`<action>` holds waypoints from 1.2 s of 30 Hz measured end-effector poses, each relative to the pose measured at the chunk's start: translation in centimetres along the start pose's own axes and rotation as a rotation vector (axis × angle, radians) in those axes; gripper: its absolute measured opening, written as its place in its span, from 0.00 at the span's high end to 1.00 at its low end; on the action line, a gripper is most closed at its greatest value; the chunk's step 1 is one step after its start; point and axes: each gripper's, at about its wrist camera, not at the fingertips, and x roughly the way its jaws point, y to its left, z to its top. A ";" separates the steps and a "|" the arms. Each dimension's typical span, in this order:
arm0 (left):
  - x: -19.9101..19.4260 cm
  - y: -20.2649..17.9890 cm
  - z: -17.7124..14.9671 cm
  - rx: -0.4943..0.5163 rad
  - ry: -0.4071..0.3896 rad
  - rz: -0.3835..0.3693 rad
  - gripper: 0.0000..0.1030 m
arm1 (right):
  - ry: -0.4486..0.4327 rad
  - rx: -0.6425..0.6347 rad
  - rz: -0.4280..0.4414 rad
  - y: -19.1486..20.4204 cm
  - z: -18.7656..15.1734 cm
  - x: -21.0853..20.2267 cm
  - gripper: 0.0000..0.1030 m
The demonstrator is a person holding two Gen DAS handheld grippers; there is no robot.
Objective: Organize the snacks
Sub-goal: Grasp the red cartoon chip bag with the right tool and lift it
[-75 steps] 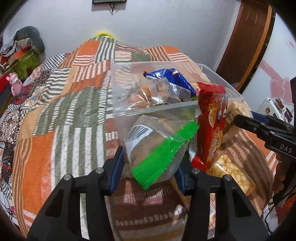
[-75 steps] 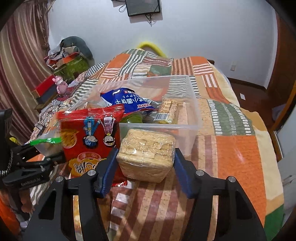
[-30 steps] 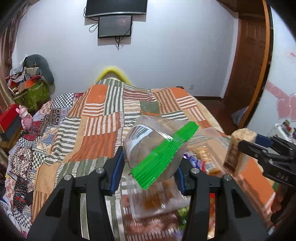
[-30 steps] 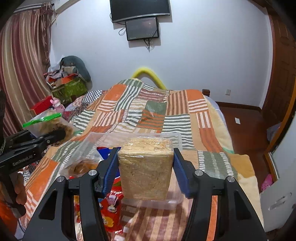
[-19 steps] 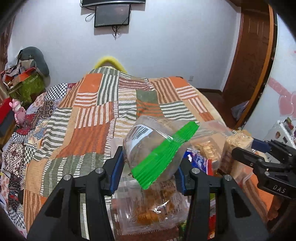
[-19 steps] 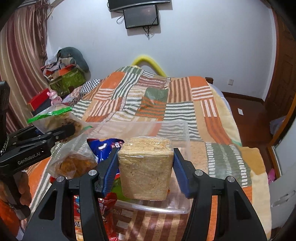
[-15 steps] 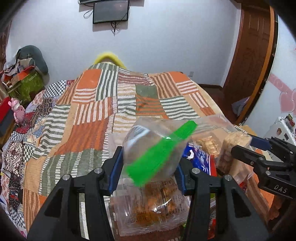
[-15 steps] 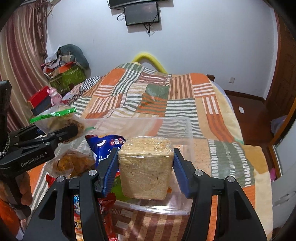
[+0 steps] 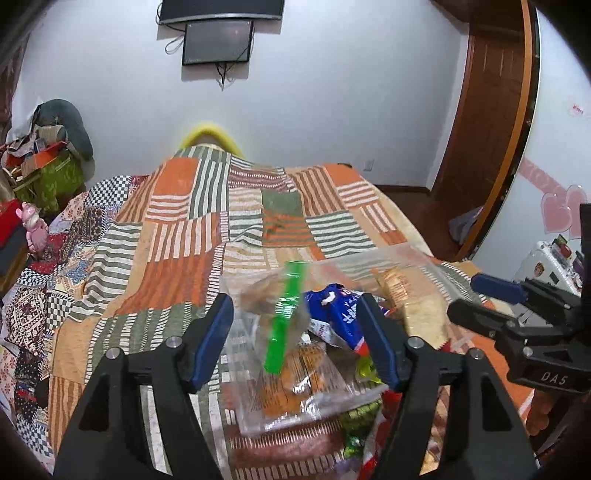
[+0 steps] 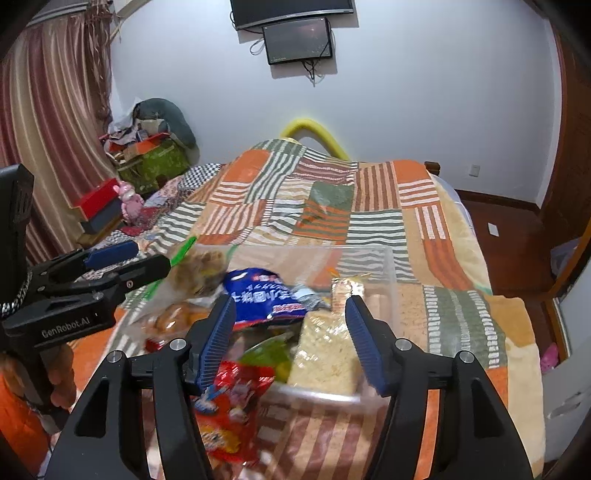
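A clear plastic bin (image 9: 373, 256) (image 10: 388, 266) on the bed holds a blue packet (image 9: 340, 314) (image 10: 266, 295) and other snacks. My left gripper (image 9: 295, 339) (image 10: 151, 258) hangs above it with its jaws opening. The green-seal zip bag (image 9: 284, 314) (image 10: 195, 269) is blurred and free of both pads, dropping onto a clear bag of brown snacks (image 9: 291, 387). My right gripper (image 10: 291, 343) (image 9: 461, 299) is opening too. The cracker pack (image 10: 325, 354) (image 9: 424, 314) tilts below its jaws inside the bin, off the left pad. A red packet (image 10: 229, 413) lies by the bin's near edge.
The bin rests on a patchwork quilt (image 9: 177, 236) that covers the bed. Boxes, clothes and a pink toy (image 10: 127, 201) crowd the left side. A wooden door (image 9: 484, 122) and a white appliance (image 9: 546, 266) stand to the right. Two screens (image 10: 295, 33) hang on the far wall.
Both grippers opened over the bin. The green-seal bag slipped out of the left jaws and the cracker pack dropped from the right jaws into the bin.
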 end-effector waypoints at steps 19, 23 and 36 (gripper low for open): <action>-3.2 3.3 -7.9 0.001 0.129 0.018 0.22 | 0.166 0.055 0.067 3.3 -5.3 2.0 0.12; -2.9 4.3 -9.1 -0.038 0.158 0.005 0.22 | 0.204 0.048 0.088 4.2 -5.5 3.0 0.12; -2.0 3.7 -11.2 -0.057 0.225 -0.029 0.22 | 0.264 0.080 0.107 4.2 -5.9 5.5 0.37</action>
